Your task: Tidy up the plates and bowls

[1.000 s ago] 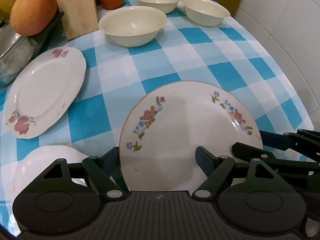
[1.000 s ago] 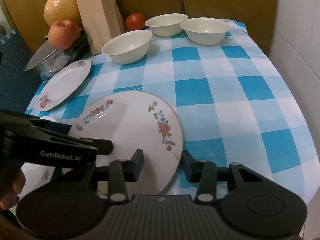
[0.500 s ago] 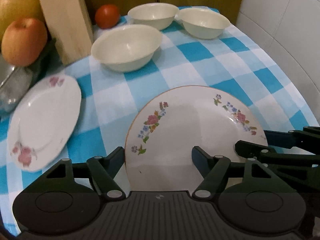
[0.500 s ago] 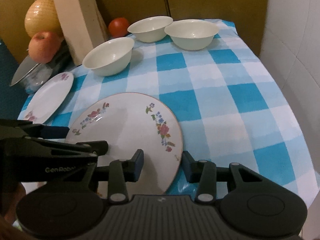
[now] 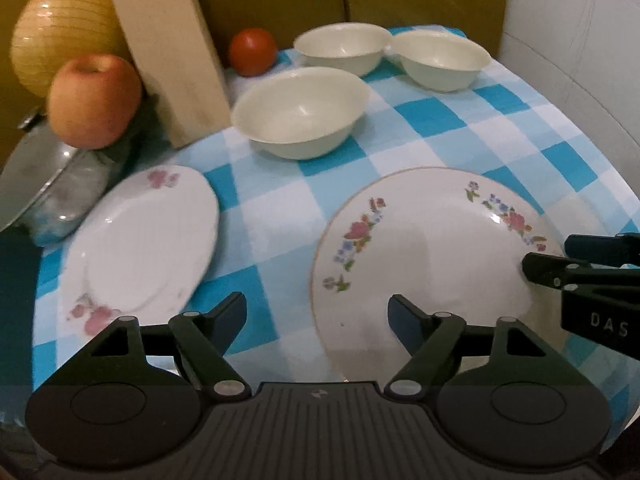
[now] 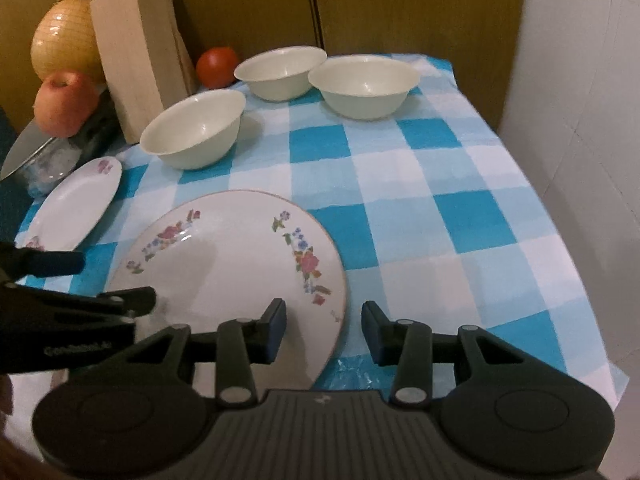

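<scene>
A large round plate with flower sprigs [image 5: 432,248] lies near the front of the checked cloth; it also shows in the right wrist view [image 6: 232,264]. My left gripper [image 5: 318,316] is open, its right finger over the plate's near left rim. My right gripper [image 6: 324,328] is open and straddles the plate's right rim. An oval plate with pink roses [image 5: 140,240] lies at the left [image 6: 76,204]. Three cream bowls stand behind: a near one [image 5: 300,112], and two at the back [image 5: 340,48] [image 5: 440,60].
A wooden knife block [image 5: 168,48], an apple [image 5: 94,100], a yellow melon [image 5: 60,36], a tomato [image 5: 253,51] and a steel pot lid [image 5: 36,176] stand at the back left. A white tiled wall [image 6: 580,120] runs along the right.
Both grippers have pulled back and risen, so more of the table shows. The left gripper has shifted left; the flowered plate now sits right of its centre. Both stay open.
</scene>
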The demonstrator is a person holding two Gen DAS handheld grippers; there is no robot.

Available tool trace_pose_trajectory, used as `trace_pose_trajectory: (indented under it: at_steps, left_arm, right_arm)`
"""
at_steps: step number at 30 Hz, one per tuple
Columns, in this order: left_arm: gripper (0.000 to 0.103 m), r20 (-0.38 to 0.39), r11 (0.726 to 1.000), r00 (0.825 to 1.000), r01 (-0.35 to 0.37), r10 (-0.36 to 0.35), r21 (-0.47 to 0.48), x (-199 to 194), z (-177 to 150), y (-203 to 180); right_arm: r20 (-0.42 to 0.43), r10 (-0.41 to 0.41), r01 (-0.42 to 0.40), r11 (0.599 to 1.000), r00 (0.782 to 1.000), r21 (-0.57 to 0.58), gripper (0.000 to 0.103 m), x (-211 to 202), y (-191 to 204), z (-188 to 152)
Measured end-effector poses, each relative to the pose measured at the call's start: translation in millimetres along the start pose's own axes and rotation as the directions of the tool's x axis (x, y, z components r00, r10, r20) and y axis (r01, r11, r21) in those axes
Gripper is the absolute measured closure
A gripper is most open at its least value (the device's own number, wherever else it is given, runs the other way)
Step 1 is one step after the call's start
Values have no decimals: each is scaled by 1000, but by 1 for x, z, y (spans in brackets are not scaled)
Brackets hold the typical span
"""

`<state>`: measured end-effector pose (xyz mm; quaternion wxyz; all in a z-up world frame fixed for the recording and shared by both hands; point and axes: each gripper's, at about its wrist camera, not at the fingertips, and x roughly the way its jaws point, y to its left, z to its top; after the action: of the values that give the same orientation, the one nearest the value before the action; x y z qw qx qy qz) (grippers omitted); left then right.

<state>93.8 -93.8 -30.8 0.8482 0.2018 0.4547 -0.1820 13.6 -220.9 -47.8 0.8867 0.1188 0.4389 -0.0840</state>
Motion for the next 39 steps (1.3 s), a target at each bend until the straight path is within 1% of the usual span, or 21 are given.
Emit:
trace_pose_trajectory:
  at_steps: [3,7,10,12,13,15,16,17,18,20,23,25,27,28,29,30,31,33,34,37,39]
  left_arm:
    - [20,13,1000,1000,-3,3,-4,-9,-2,4]
    - [20,29,998,998,-52,51,26,-18,-11,7]
    - [20,32,997,996,-79,78,15,-25,-20,16]
    - [20,31,995,995,-99,100,-16,-30,-26,25]
    - [20,26,993,994,-109,110,-35,-33,-29,30]
    - [20,27,985,991,-130,134,-109,-43,-41,44]
    - [16,31,977,989,-137,144,-161,-49,-49,52]
    - [14,32,967,988,-138,148,-213,-55,-57,58]
    - [12,33,952,988,-135,150,-276,-61,-67,64]
    - [11,22,916,986,-143,163,-374,-71,-87,68]
    - [10,17,898,982,-167,190,-406,-84,-107,62]
    - [9,4,882,983,-161,182,-443,-93,-119,54]
    - [7,2,866,989,-127,146,-484,-102,-132,48]
    - [6,-4,863,993,-103,117,-494,-106,-139,43]
    - [6,-10,868,996,-83,89,-490,-109,-147,39]
    - [6,-26,875,997,-78,75,-477,-111,-152,35]
    - [6,-54,875,995,-96,80,-474,-109,-152,36]
    - [8,-104,857,986,-163,128,-489,-112,-156,41]
    - [11,-98,854,988,-154,121,-497,-115,-158,43]
    - [10,-44,866,997,-79,66,-494,-124,-159,41]
    - [10,-43,875,998,-57,42,-481,-125,-160,38]
  right_arm:
    - [34,-10,10,1000,999,-15,67,-7,2,-1]
    - [67,-10,13,999,998,-41,67,-14,7,-2]
    - [71,25,-20,998,997,-65,66,-17,16,-4]
    - [72,40,-34,996,997,-87,66,-18,23,-5]
    - [74,50,-43,994,996,-99,66,-19,27,-6]
    - [76,71,-61,991,995,-123,66,-20,35,-7]
    - [78,85,-74,988,993,-134,66,-22,39,-8]
    - [81,99,-86,986,992,-144,65,-23,43,-9]
    - [86,109,-95,984,990,-153,64,-25,46,-10]
    - [92,122,-104,979,988,-174,62,-27,52,-12]
    - [79,137,-119,973,987,-198,62,-25,61,-16]
    - [70,151,-134,969,986,-207,62,-25,66,-18]
    - [68,164,-146,965,984,-219,62,-26,70,-20]
    - [71,172,-152,963,983,-224,62,-27,72,-21]
    - [72,178,-157,961,981,-228,62,-27,74,-21]
    - [72,180,-159,960,981,-232,62,-27,75,-22]
    - [70,182,-161,958,981,-236,62,-27,76,-22]
    - [63,188,-169,957,980,-235,62,-27,77,-22]
    - [59,195,-176,956,979,-236,62,-27,78,-23]
    - [59,219,-198,948,974,-250,62,-30,82,-26]
    - [55,238,-216,940,970,-264,62,-32,85,-29]
